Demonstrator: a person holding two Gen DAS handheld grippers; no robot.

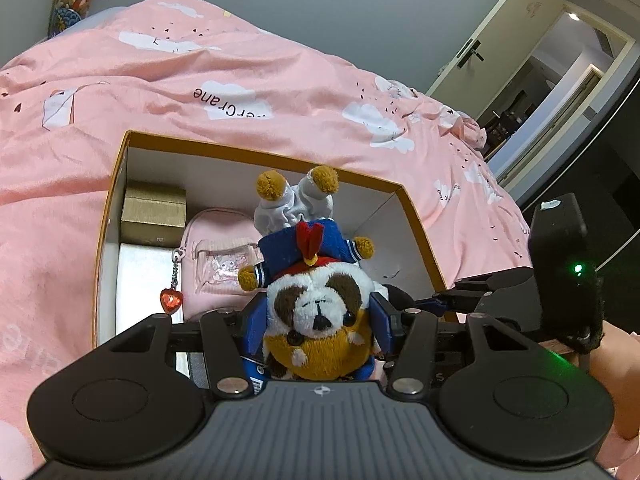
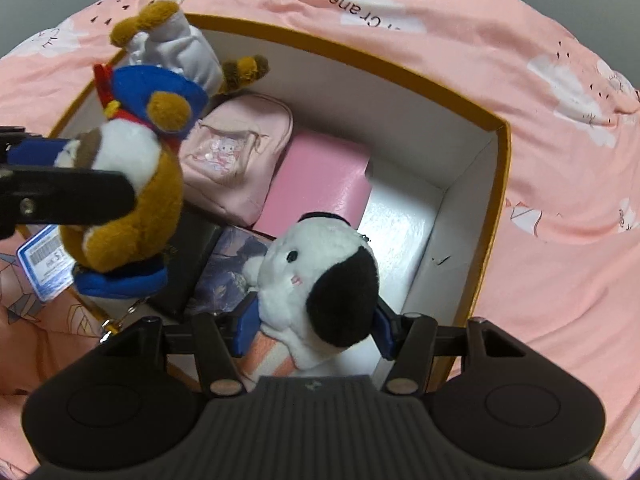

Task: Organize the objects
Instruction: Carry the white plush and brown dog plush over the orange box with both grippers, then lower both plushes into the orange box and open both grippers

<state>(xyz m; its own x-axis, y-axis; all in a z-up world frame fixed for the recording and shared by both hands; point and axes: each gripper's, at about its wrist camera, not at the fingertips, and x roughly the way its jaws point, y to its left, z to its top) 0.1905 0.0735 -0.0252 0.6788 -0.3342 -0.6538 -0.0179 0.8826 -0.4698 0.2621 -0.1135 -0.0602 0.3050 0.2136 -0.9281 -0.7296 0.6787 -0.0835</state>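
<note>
- Left wrist view: left tongs hold a plush dog by its head, and the blue pads press on both sides of it. The toy wears a blue sailor top and hangs upside down over the near edge of an open box with an orange rim.
- The box stands on a bed with a pink cover. Inside I see a small gold box, a pink mini backpack with a red heart charm, and a white flat thing below the gold box.
- The right tongs are partly seen at the right edge, black with a green light.
- Writing: the cover shows upside-down letters, "erCrane" as far as I can read. The small print on the backpack's picture is too small to read.
- Right wrist view: right tongs hold a white plush with black ear, pads on both sides, low over the right part of the box.
- Here the box also holds a pink flat box, a dark box and a purple printed card. The right end of the floor is still bare.
- The dog carries a white tag with barcode; its text is not readable.
- Progress, as I judge: several things are already in the box, and the two plush toys are not yet released. What is left is to set them down inside, probably in the free space, and open the tongs. I cannot tell if more things wait outside.
</note>
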